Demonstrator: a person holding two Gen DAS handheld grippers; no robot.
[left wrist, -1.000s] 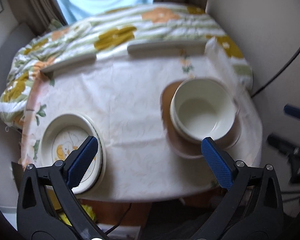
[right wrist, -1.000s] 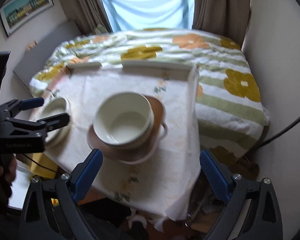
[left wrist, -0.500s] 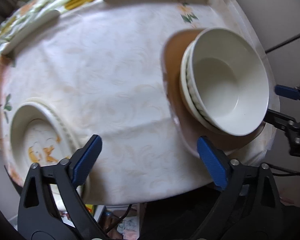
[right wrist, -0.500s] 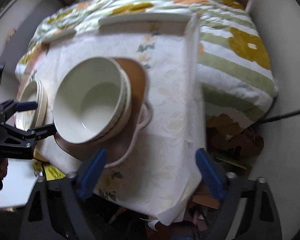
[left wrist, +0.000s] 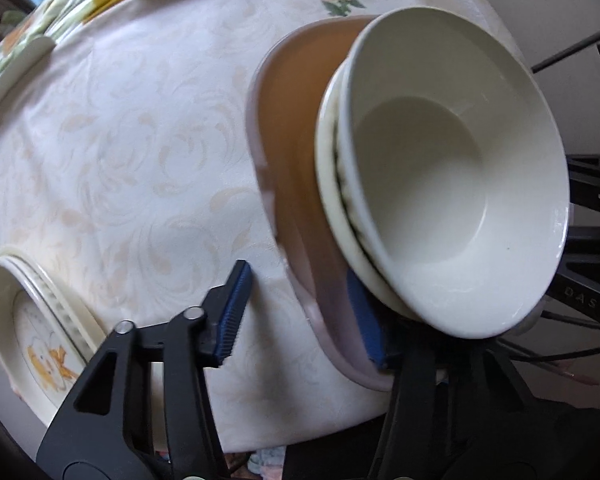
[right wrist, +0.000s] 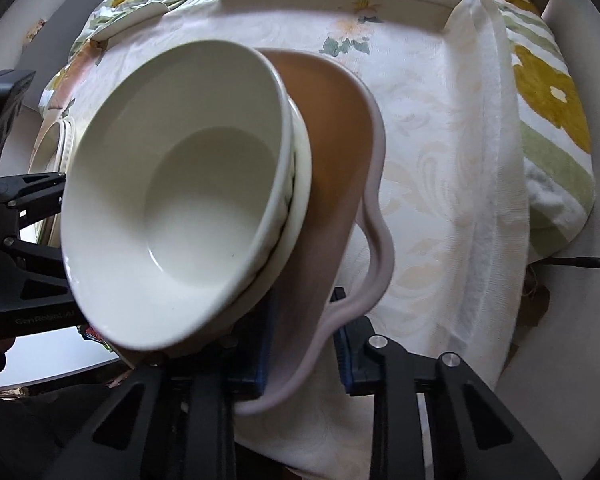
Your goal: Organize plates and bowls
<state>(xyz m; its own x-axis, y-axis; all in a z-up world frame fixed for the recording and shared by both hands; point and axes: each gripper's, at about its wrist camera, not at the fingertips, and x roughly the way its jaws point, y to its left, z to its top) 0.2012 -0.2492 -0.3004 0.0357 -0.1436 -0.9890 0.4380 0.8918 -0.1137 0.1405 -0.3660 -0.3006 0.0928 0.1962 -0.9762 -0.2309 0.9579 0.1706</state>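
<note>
A brown plate [left wrist: 296,128] with a pale pink wavy rim carries a stack of cream bowls [left wrist: 452,176] on the clothed table. My left gripper [left wrist: 300,316] straddles the plate's near rim. Its jaws are closing: one pad [left wrist: 234,312] stands on the cloth apart from the rim, the other [left wrist: 364,320] sits inside under the bowls. In the right wrist view the brown plate [right wrist: 336,140] and bowls [right wrist: 188,184] fill the middle. My right gripper [right wrist: 302,344] is closing, with both pads against the plate's lobed rim.
A cream plate with a cartoon print [left wrist: 40,340] lies at the table's left edge, also the plate [right wrist: 52,140] in the right view. The white tablecloth [left wrist: 140,140] hangs over the edges. Floral bedding [right wrist: 548,80] lies behind, and a black cable [right wrist: 580,262] runs at the right.
Both grippers came down close onto the brown plate, one at each side. Their jaws went from wide apart to narrow, the right one onto the rim.
</note>
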